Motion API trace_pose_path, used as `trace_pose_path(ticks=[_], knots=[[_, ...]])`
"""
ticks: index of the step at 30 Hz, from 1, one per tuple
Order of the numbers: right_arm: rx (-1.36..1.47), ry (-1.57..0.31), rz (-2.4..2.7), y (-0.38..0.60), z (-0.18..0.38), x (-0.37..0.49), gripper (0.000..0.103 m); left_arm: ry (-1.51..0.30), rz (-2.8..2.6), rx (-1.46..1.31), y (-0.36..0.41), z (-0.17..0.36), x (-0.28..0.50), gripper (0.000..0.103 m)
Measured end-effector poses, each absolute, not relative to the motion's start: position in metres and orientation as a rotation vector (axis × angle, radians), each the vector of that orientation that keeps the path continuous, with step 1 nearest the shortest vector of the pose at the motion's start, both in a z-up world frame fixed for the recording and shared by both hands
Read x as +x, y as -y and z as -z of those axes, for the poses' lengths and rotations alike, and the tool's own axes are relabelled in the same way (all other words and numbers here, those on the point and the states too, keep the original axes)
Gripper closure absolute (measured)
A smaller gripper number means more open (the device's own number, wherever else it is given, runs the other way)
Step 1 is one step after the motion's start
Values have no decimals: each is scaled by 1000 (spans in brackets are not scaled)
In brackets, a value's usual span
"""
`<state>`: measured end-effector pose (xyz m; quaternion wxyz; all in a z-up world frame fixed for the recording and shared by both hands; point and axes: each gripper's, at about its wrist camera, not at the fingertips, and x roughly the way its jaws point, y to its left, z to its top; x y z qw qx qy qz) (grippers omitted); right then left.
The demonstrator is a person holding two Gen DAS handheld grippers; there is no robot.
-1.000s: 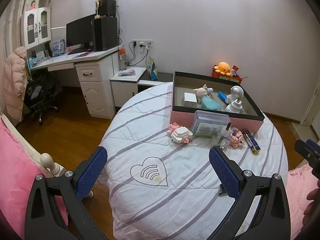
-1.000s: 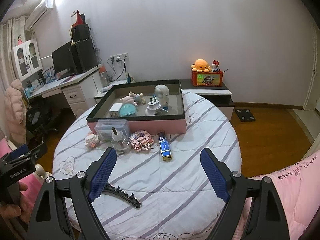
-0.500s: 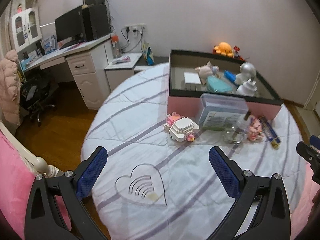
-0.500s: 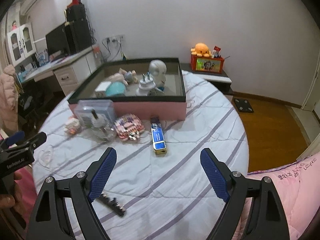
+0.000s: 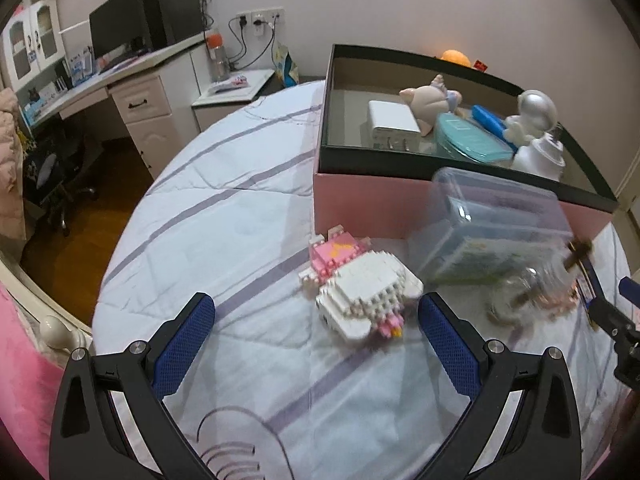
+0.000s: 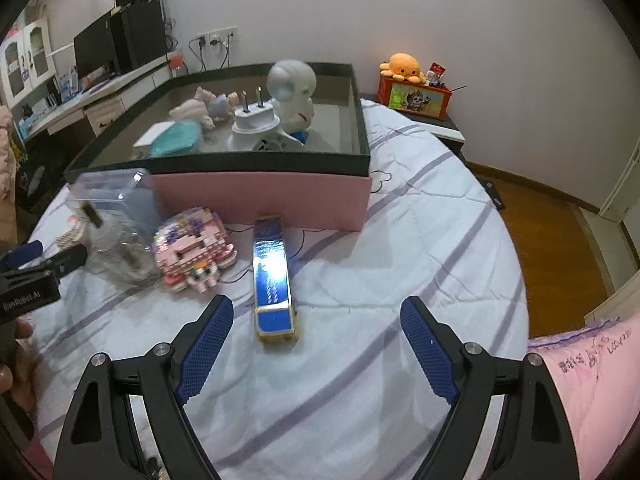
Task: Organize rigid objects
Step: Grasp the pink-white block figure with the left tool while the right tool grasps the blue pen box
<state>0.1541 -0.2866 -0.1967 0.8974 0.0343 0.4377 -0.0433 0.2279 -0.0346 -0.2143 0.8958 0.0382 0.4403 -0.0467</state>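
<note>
Blue-padded left tool [image 5: 316,338]: spread wide, empty, over the striped white quilt [image 5: 248,208].
Right tool [image 6: 316,338]: spread wide, empty.
White-and-pink brick figure [image 5: 360,284]: just ahead of the left tool.
Blue glossy oblong box [image 6: 272,276]: before the right tool.
Pink black-rimmed storage box [image 6: 264,190]: behind, holding toys.

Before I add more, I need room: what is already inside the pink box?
Inside the pink box: a white charger, a pig figure, a teal case, a white plug and a round-headed white figure. The floor behind them is hidden.
</note>
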Motion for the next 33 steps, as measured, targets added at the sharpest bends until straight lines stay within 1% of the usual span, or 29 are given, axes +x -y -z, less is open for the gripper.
trace_pose_path(ticks=[3,4,6,9,11,12,14,15,16,21,33], knots=[[60,-923,79,287,202,163,19,-930,97,68,33,218,236,0],[57,-927,76,287,204,165,24,-935,100,68,33,218,239,0],[51,-929,74,286,206,168,28,-941,104,75,34,220,240,0],[40,-919,61,281,207,171,38,-936,120,68,33,220,237,2],[27,-915,45,276,205,172,52,-932,143,60,33,221,236,11],[19,-913,35,273,205,172,56,-925,157,62,34,220,234,15],[9,-909,18,268,204,171,74,-912,187,74,37,218,229,35],[10,-908,10,266,203,171,78,-908,198,77,38,217,227,42],[16,-906,2,265,203,169,82,-904,210,78,39,216,225,43],[64,-902,-19,271,201,160,83,-901,262,16,28,211,221,43],[147,-891,-48,279,188,135,83,-841,263,7,21,185,192,43]])
